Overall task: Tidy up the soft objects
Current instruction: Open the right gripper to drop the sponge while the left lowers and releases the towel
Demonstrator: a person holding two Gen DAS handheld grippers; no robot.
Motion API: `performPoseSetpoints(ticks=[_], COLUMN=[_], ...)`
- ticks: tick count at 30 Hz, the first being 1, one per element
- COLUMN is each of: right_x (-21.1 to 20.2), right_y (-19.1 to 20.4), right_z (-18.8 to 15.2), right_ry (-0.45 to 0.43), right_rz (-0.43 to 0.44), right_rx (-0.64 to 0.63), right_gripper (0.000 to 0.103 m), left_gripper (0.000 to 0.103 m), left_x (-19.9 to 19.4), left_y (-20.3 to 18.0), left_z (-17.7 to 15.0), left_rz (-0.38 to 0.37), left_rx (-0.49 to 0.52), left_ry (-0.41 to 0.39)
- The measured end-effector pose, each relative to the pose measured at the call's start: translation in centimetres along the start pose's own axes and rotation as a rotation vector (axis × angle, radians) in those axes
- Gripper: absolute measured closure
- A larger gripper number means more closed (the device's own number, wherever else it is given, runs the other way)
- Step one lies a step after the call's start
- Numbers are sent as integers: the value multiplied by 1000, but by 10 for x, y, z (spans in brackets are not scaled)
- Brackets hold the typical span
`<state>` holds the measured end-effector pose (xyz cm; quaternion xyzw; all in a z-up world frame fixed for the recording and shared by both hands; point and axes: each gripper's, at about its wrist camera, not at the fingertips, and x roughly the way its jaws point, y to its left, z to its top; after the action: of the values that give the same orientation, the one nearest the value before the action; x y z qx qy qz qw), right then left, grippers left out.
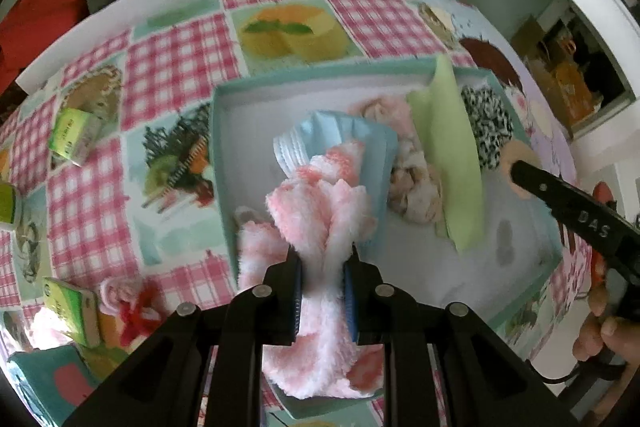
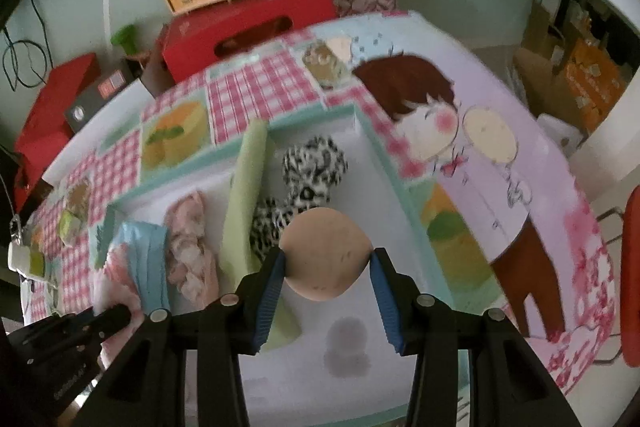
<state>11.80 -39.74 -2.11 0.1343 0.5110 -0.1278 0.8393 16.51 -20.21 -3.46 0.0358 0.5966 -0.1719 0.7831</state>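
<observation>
Two hand-held grippers above a shallow teal-rimmed tray [image 1: 218, 131] on a patterned tablecloth [image 1: 168, 67]. The left gripper [image 1: 322, 281] is clamped tight on a fluffy pink-and-white sock [image 1: 320, 211], pinched at mid-length so both ends droop — limp, light and compressible, it will sag and drag unless carried clear of the rim. It hangs over the tray's left section, just above a stack of pale blue face masks [image 1: 340, 135].

The right gripper [image 2: 327, 273] pinches a beige sponge puff [image 2: 325, 253] across its width, the pads visibly denting it: springy, nearly weightless, likely to bounce if dropped. It hovers over the right section, with black-and-white patterned socks [image 2: 312, 167] at 12 o'clock from it and a green divider [image 2: 244, 187] at 10 o'clock.

Open room — bare white tray floor at 6 o'clock from the puff; the left section is fuller, with a pink scrunchie [image 1: 400, 155] against the divider. The near rim is low, so either item could spill over it. Small green boxes [image 1: 74, 135] lie well apart, at 9 o'clock of the tray.
</observation>
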Motion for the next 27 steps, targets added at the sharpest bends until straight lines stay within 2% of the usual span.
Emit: performPoseSetpoints(ticks=[10, 22, 25, 27], right_x=[31, 33, 32, 31], right_y=[0, 9, 11, 12], right_z=[-20, -17, -13, -13], right_ry=[117, 128, 127, 127], right_rz=[-18, -61, -61, -66], right_rx=[2, -51, -77, -87], right_gripper=[56, 55, 55, 50], left_gripper=[83, 81, 73, 63], left_x=[21, 17, 11, 6], left_y=[-7, -3, -2, -2], left_z=[-4, -1, 0, 0], left_rz=[1, -15, -28, -34], left_rx=[7, 1, -1, 3], left_ry=[51, 55, 60, 57])
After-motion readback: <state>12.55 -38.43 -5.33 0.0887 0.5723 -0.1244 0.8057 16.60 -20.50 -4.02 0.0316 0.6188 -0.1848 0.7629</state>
